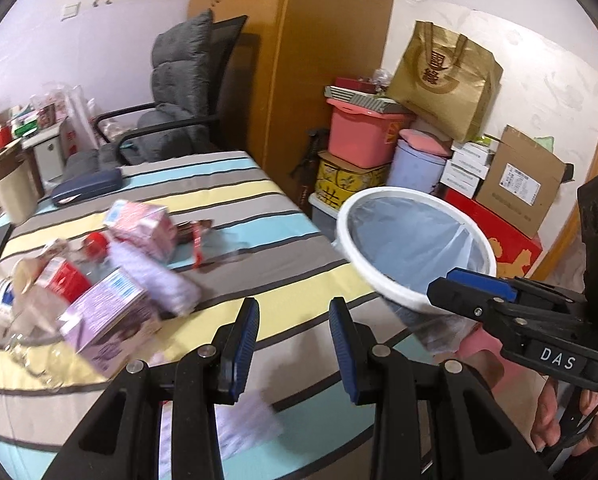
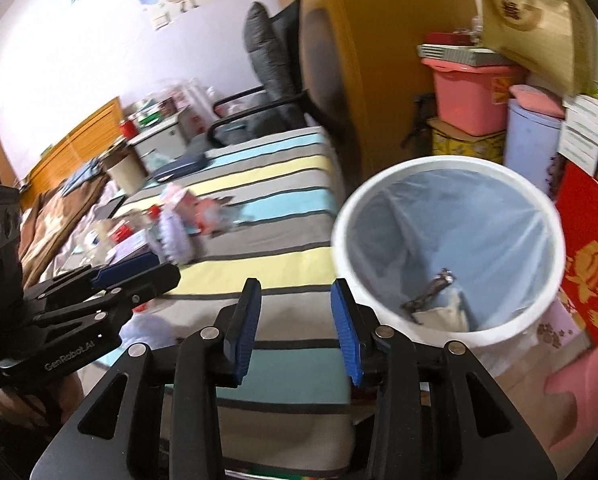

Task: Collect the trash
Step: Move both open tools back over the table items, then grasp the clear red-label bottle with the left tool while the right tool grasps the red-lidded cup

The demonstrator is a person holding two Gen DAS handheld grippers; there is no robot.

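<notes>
Trash lies on a striped bed [image 1: 283, 208]: purple cartons [image 1: 111, 320], a pink carton [image 1: 147, 228], a red-capped bottle [image 1: 95, 244], a red-and-white carton [image 1: 61, 276] and a clear bottle [image 1: 31, 320]. The pile shows blurred in the right wrist view [image 2: 171, 224]. A white bin [image 1: 415, 240] with a clear liner stands beside the bed's right edge; in the right wrist view the bin [image 2: 447, 248] holds a wrapper [image 2: 435, 288]. My left gripper [image 1: 293, 344] is open and empty over the bed. My right gripper [image 2: 295, 328] is open and empty near the bin; it also shows in the left wrist view [image 1: 471, 292].
A grey office chair [image 1: 179, 92] stands past the bed's far end. Stacked boxes, a pink tub [image 1: 363, 136], a gold bag [image 1: 443, 80] and a red box [image 1: 495, 232] crowd the corner behind the bin. A pink stool [image 2: 583, 392] stands by the bin.
</notes>
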